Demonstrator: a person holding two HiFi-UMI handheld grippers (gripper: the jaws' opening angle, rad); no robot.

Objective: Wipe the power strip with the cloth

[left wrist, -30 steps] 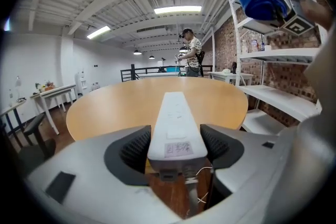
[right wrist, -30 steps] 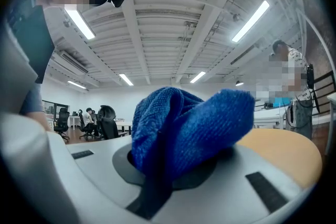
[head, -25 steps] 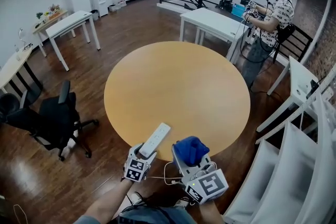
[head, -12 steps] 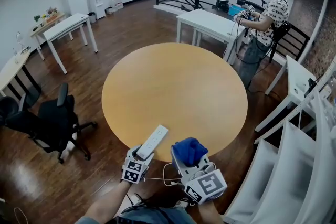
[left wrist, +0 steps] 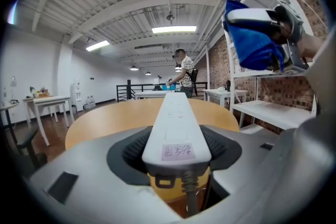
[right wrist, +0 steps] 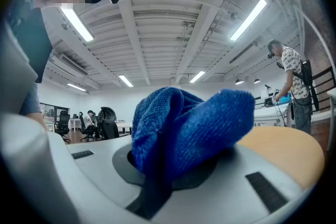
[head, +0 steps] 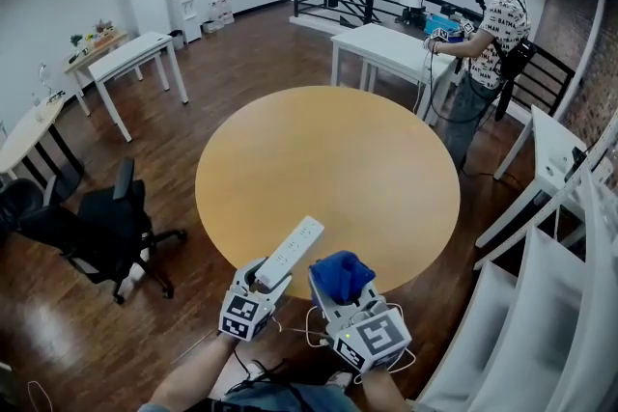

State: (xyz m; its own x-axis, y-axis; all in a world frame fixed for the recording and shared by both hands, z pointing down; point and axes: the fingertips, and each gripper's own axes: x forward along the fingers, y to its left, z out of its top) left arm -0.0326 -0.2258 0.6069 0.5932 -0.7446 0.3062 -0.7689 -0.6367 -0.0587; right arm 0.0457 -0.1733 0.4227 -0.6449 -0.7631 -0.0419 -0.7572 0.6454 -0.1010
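Note:
A white power strip [head: 290,253] sticks out forward over the near edge of the round wooden table [head: 328,159]. My left gripper [head: 261,280] is shut on its cord end. In the left gripper view the strip [left wrist: 176,123] runs straight ahead between the dark pads, with its cable hanging below. A bunched blue cloth [head: 341,273] sits in my right gripper [head: 340,292], which is shut on it just right of the strip. The cloth [right wrist: 184,134] fills the right gripper view. From the left gripper view the cloth [left wrist: 252,39] hangs up and to the right, apart from the strip.
A person [head: 488,24] with a headset stands beyond the table at the back right by a white table [head: 386,48]. A black office chair [head: 97,227] is at the left. White shelving [head: 550,304] stands close at the right. A white cable [head: 314,333] loops below the grippers.
The strip's far end has come up a little over the table edge and the cloth has drifted slightly toward it. Both grips look the same.

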